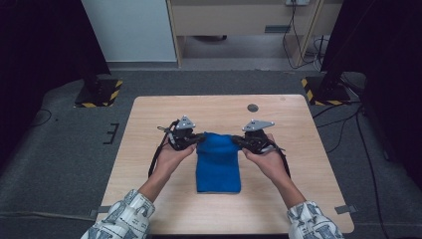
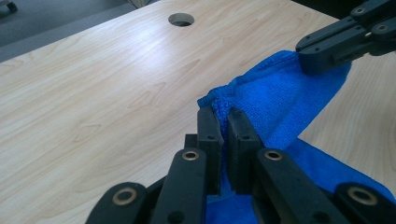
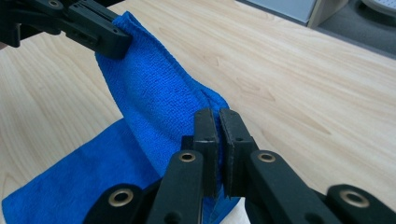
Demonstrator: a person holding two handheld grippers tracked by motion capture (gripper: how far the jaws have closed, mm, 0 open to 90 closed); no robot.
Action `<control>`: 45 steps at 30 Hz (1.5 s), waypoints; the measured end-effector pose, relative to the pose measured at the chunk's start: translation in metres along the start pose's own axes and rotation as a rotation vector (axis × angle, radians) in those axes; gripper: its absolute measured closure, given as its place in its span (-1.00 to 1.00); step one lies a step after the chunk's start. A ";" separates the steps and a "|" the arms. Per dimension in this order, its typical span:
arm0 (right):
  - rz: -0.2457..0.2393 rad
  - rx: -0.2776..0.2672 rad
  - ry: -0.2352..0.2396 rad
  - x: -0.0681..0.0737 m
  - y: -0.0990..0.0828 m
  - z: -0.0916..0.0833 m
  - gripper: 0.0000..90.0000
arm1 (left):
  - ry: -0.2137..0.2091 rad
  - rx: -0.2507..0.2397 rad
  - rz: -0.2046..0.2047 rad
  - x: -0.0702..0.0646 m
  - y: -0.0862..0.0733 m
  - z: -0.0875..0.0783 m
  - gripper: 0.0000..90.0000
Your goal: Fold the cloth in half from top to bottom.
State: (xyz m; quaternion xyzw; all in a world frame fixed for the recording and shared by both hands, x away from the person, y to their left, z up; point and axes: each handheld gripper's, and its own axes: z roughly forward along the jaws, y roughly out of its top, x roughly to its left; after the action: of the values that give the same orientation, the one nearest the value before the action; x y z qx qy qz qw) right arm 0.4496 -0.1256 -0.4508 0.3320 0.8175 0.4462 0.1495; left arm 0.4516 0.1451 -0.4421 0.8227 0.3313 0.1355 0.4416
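A blue cloth [image 1: 218, 164] lies lengthwise in the middle of the wooden table [image 1: 149, 119], its far end lifted off the surface. My left gripper [image 1: 199, 138] is shut on the far left corner of the cloth [image 2: 261, 93], with its jaws [image 2: 224, 119] pinching the hem. My right gripper [image 1: 238, 141] is shut on the far right corner, where the cloth [image 3: 154, 98] runs between its jaws [image 3: 218, 116]. The raised edge hangs stretched between the two grippers. In each gripper view the other gripper shows at the top, clamped on the opposite corner.
A round cable hole [image 1: 253, 107] sits in the table near its far edge. Two stand bases with yellow-black tape [image 1: 99, 93] [image 1: 323, 92] stand on the grey floor beyond the table corners. The person's patterned sleeves [image 1: 124, 216] come in at the bottom.
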 end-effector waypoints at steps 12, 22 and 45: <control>-0.006 0.012 0.015 0.010 -0.015 -0.006 0.92 | -0.021 0.017 0.012 -0.010 -0.015 -0.001 0.89; -0.022 0.001 0.037 0.022 -0.010 -0.014 0.92 | -0.028 -0.004 -0.012 -0.009 -0.018 -0.011 0.87; -0.025 0.019 0.067 0.032 -0.028 -0.020 0.89 | -0.063 -0.002 -0.020 -0.021 -0.037 -0.018 0.85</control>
State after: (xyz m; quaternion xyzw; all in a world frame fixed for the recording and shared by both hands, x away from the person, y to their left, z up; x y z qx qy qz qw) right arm 0.4041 -0.1273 -0.4609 0.3081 0.8303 0.4474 0.1247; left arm 0.4109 0.1578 -0.4605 0.8226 0.3254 0.1054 0.4542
